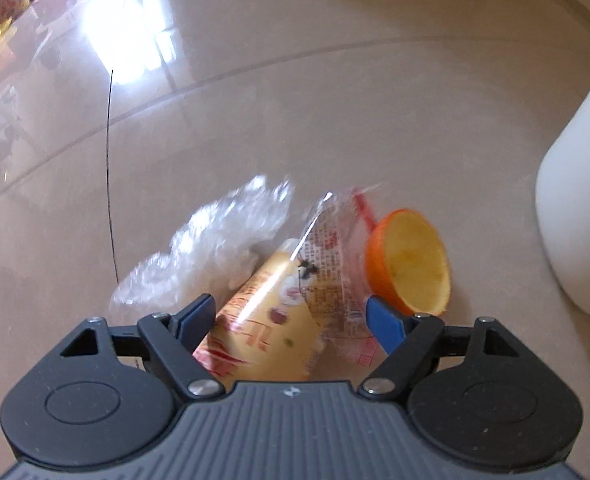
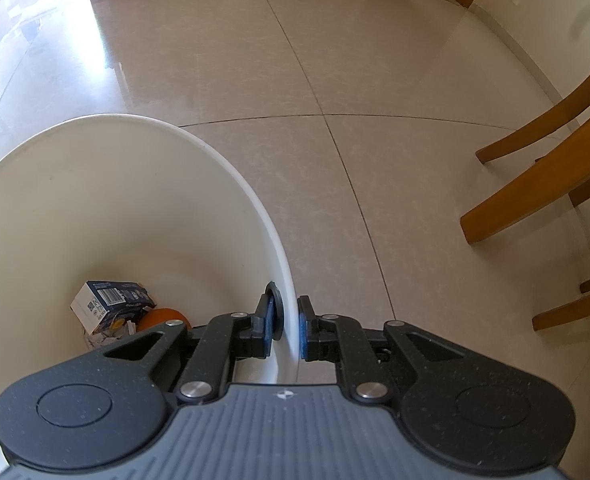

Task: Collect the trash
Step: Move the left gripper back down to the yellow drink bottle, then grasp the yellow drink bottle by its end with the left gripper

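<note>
Left claw (image 1: 293, 322): jaws spread wide, straddling a yellow printed wrapper (image 1: 269, 330) that lies between the blue pads without visible contact on either side; the wide setting suits a flat, crinkled item whose edges are hard to judge. Beside it on the floor (image 1: 295, 120) lie a clear plastic film (image 1: 211, 248), a second printed wrapper (image 1: 331, 256) and an orange half (image 1: 411, 260), cut face up, all clustered near the white bin (image 1: 579, 208), presumably so each transfer is short. Right claw (image 2: 286, 326): closed narrowly on the bin rim (image 2: 289, 300), one pad inside the wall, one outside, apparently steadying the bin. Inside the bin: a small box (image 2: 111, 300) and an orange (image 2: 163, 318). Chair legs (image 2: 535, 184) stand well apart.
</note>
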`<state>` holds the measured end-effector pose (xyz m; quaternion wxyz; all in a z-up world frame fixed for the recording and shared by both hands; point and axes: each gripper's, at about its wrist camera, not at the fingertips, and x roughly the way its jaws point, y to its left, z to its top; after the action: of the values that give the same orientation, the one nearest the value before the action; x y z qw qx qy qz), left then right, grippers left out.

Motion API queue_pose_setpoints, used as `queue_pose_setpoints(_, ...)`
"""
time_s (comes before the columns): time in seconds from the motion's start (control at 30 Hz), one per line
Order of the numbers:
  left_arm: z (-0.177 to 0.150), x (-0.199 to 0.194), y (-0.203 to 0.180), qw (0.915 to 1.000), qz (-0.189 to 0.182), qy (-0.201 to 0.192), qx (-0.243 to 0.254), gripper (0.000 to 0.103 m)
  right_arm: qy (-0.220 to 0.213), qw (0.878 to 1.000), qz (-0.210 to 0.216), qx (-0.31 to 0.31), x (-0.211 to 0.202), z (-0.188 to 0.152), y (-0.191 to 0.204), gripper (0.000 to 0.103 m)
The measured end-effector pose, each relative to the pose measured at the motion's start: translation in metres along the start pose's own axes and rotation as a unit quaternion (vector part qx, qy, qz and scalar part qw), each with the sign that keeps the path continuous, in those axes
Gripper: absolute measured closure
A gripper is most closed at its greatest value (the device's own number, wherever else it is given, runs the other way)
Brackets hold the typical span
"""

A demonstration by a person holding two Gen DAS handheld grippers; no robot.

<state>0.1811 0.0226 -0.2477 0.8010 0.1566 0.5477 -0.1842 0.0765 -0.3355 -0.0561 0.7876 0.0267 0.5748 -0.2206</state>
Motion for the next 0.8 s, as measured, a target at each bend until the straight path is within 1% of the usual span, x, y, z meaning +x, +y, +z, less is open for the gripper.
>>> queue_pose_setpoints(0.2,-0.009,-0.002,0.004,0.9994,-0.029,0.016,-0.007,0.021,0.001,1.000,0.000,0.002,0.000,0.000,0.000,0.088)
queue_pose_setpoints(0.33,-0.016,-0.007,0.006,0.9977,-0.057,0.035,-0.009,0.020,0.001,1.000,0.000,0.002,0.000,0.000,0.000,0.088)
queue_pose_setpoints(0.47,-0.026,-0.014,0.005,0.9956,-0.083,0.044,-0.002,0.020,0.001,1.000,0.000,0.002,0.000,0.000,0.000,0.088)
queue_pose_setpoints(0.53,-0.032,-0.016,0.002,0.9941,-0.094,0.052,0.009,0.018,0.001,1.000,0.000,0.002,0.000,0.000,0.000,0.088)
queue_pose_setpoints(0.67,-0.045,-0.013,-0.012,0.9943,-0.075,0.066,0.036,0.018,0.001,1.000,0.000,0.001,0.000,0.000,0.000,0.088)
queue_pose_setpoints(0.8,-0.051,-0.002,-0.016,0.9951,-0.054,0.079,0.026,0.021,0.001,1.000,0.000,0.001,0.000,0.000,0.000,0.088)
